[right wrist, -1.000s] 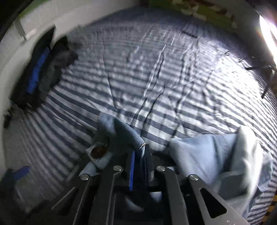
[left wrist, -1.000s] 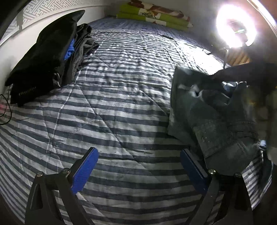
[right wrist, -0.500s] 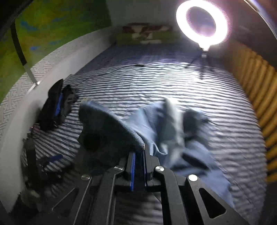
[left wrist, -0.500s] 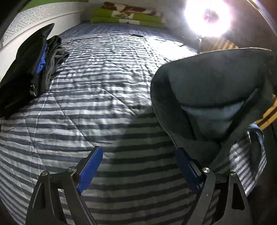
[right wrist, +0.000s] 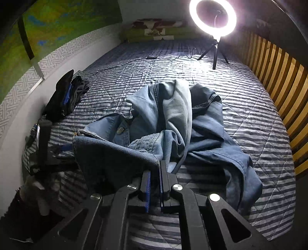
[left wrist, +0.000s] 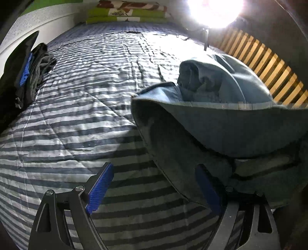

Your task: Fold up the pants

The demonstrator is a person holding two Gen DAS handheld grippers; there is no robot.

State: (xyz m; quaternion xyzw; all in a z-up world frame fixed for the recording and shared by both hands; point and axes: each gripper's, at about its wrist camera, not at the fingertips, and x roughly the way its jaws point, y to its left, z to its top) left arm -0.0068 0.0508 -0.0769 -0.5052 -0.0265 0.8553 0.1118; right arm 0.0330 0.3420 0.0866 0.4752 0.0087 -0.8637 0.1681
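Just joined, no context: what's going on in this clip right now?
A person is working on a pair of blue jeans on a striped quilt. The right hand-held gripper is shut on an edge of the jeans near the waistband, lifting it while the rest lies crumpled. The left hand-held gripper is open and empty beside the raised denim. No fold is made yet. A ring light stands at the far end.

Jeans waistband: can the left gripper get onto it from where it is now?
Probably yes. The left gripper is open, and the jeans waistband, lifted by the shut right gripper, hangs beside its right finger with nothing between.
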